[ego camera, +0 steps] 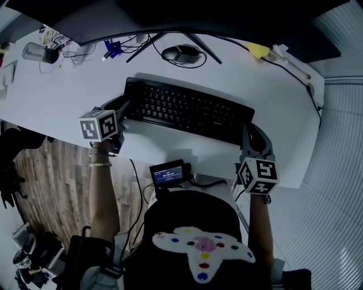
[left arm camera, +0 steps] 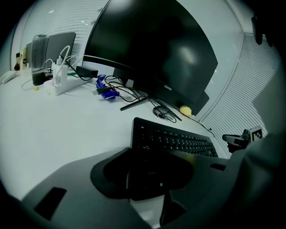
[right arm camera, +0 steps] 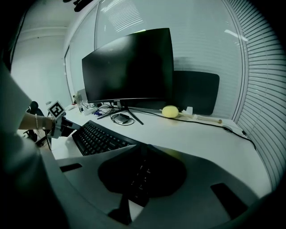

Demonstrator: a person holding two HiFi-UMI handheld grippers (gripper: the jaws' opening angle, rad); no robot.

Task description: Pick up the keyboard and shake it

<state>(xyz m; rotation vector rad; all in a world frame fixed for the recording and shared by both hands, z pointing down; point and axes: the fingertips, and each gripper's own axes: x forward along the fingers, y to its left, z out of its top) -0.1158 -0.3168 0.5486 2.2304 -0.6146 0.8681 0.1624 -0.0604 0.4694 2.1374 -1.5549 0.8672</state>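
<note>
Black keyboard point(ego camera: 187, 110) on a white desk point(ego camera: 68, 96); monitor point(right arm camera: 127, 67) black as well; a yellow lump point(ego camera: 258, 50) behind; blue plugs point(ego camera: 112, 50) among the cables; brown wood-grain floor point(ego camera: 51, 170) below.

Near front edge of white curved desk point(ego camera: 57, 96): black rectangular keyboard point(ego camera: 187, 110), left gripper point(ego camera: 121, 115) at its left end, right gripper point(ego camera: 248, 136) at its right end. Behind keyboard, dark curved monitor point(ego camera: 170, 17) on 2 splayed legs, small dark mouse point(ego camera: 180, 54) between them. Right of those, round yellow object point(ego camera: 258, 50); far left, white power strip point(left arm camera: 60, 79).
</note>
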